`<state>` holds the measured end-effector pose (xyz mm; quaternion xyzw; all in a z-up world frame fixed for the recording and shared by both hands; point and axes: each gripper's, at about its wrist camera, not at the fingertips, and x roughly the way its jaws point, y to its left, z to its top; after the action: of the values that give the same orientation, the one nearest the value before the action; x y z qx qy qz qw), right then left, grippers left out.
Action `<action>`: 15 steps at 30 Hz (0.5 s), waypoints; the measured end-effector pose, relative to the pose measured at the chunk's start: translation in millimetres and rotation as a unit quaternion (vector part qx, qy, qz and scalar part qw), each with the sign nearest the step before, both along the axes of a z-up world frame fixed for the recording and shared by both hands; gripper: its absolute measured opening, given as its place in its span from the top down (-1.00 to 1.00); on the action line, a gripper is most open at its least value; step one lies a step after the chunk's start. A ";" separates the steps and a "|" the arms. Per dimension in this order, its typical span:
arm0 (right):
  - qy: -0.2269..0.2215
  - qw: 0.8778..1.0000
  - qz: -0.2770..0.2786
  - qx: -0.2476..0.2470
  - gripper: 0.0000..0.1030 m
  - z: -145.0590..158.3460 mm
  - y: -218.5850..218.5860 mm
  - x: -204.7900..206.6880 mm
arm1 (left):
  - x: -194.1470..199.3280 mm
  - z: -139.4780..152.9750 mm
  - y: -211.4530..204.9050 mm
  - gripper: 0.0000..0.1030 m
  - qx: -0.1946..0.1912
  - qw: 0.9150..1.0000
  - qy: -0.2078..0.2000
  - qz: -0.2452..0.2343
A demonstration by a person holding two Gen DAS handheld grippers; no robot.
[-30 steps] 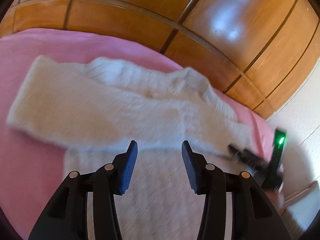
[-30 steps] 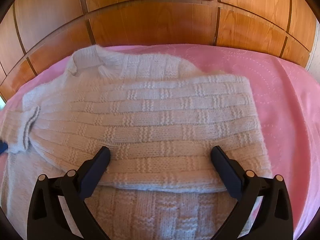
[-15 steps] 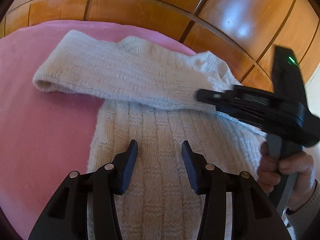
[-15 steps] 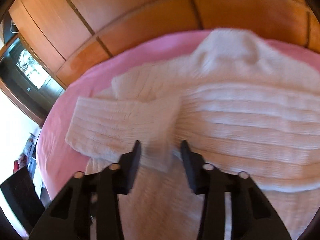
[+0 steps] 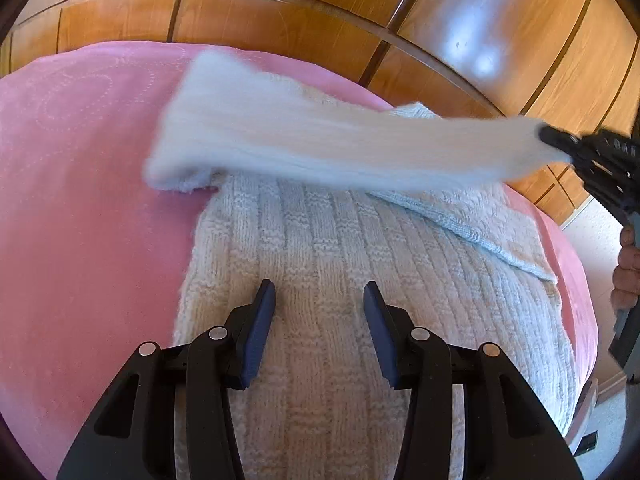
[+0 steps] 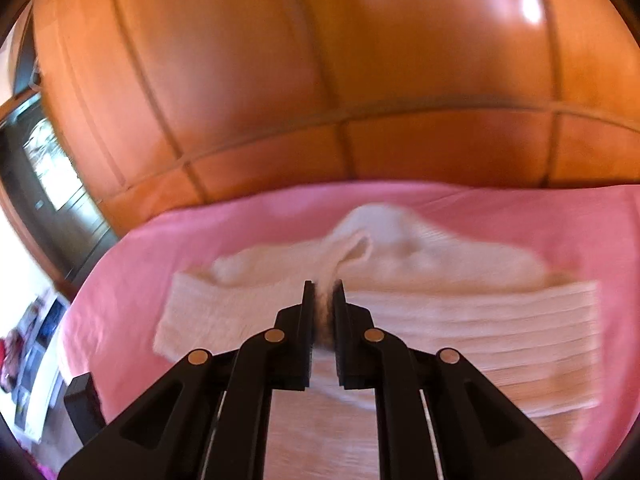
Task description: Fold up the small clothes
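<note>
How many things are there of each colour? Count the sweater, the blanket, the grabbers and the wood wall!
White: 1, the sweater
Pink: 1, the blanket
Black: 2, the left gripper, open over the sweater, and the right gripper, shut on the sweater's sleeve
Brown: 1, the wooden wall
Total: 5

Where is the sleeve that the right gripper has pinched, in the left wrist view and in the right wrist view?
Left wrist: the sleeve stretches blurred across the upper middle, from the sweater's left edge to the right gripper at far right.
Right wrist: its end sits clamped between that gripper's fingers, centre frame.
Shared landmark: the pink bedspread under the white knit sweater.
</note>
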<state>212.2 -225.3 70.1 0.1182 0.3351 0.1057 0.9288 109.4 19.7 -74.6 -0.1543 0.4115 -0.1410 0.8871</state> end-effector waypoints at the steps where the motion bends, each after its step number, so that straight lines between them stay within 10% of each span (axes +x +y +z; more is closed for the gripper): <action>1: 0.003 1.000 -0.018 0.002 0.85 -1.2 -17.1 -1.7 | -0.2 0.2 -0.1 0.13 0.002 1.000 0.000 0.000; 12: 0.118 0.975 -0.187 0.031 1.00 -89.8 -147.4 -11.9 | 3.5 9.8 2.9 0.13 0.008 1.000 0.024 -0.005; 15: 0.110 0.970 -0.181 0.114 0.90 -97.7 -166.0 -24.2 | 4.6 14.4 16.7 0.13 -0.025 0.999 0.040 0.001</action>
<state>188.0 -391.3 -27.6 0.2933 0.3942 -0.0407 0.8700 114.0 36.4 -60.2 -0.1821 0.4428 -0.1445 0.8659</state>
